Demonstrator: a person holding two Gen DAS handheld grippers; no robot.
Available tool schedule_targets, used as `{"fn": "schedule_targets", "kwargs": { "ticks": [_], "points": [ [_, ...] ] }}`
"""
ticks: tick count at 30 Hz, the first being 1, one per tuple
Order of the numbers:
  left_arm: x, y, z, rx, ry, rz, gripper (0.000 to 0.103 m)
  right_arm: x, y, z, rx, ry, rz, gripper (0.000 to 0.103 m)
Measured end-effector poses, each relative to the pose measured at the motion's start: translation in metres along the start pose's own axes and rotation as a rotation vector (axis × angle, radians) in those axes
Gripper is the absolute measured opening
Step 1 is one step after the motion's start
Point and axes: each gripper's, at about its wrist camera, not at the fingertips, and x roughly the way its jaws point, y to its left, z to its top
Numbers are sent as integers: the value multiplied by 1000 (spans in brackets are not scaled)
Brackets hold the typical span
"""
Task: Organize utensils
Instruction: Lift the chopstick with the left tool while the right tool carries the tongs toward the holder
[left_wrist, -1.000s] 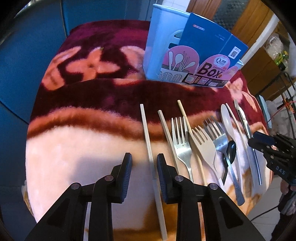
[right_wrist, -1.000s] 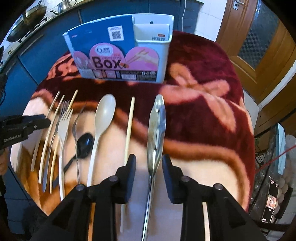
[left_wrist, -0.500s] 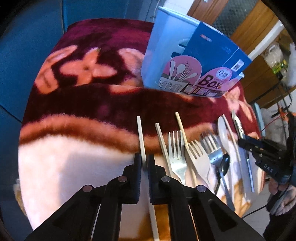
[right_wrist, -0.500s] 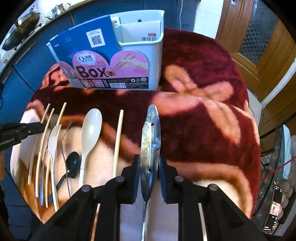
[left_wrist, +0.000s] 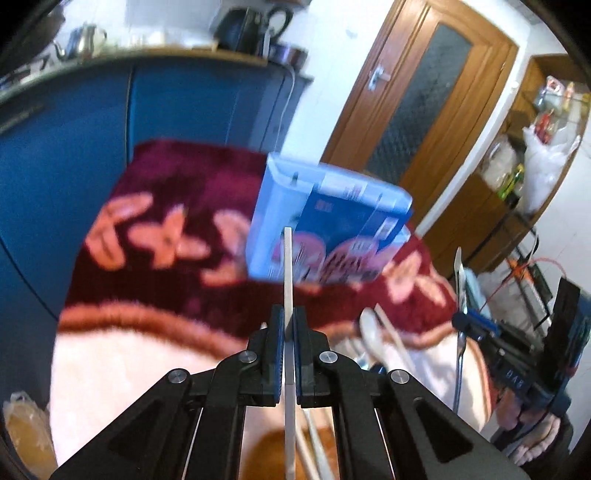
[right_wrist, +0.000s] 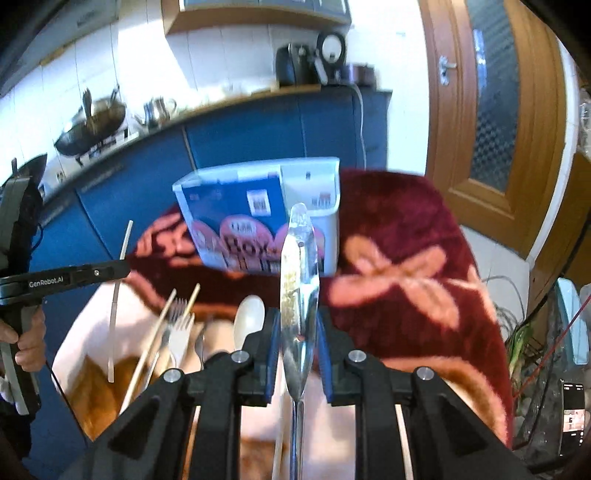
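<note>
My left gripper (left_wrist: 289, 317) is shut on a pale chopstick (left_wrist: 288, 266) and holds it lifted above the blanket, tip toward the utensil box (left_wrist: 328, 229). It also shows in the right wrist view (right_wrist: 118, 273), held by the left gripper (right_wrist: 125, 267). My right gripper (right_wrist: 297, 325) is shut on a metal knife (right_wrist: 299, 269), lifted and pointing at the white-and-blue utensil box (right_wrist: 258, 221). A white spoon (right_wrist: 249, 321), forks (right_wrist: 181, 332) and more chopsticks (right_wrist: 159, 332) lie on the blanket.
A maroon and pink flowered blanket (right_wrist: 406, 266) covers the table. Blue cabinets (right_wrist: 258, 129) stand behind, with pans on the counter. A wooden door (right_wrist: 498, 110) is at the right. A shelf with bags (left_wrist: 535, 166) is at the far right of the left wrist view.
Both grippers closed on their utensils, then lifted them off the blanket. The views tilted up toward the box and the room.
</note>
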Motion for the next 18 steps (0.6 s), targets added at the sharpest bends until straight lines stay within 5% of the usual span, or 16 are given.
{"fn": "schedule_targets", "kwargs": {
  "ticks": [18],
  "points": [
    [-27, -19, 103, 14, -411, 41, 4, -14, 4, 39, 12, -224, 1, 21]
  ]
}}
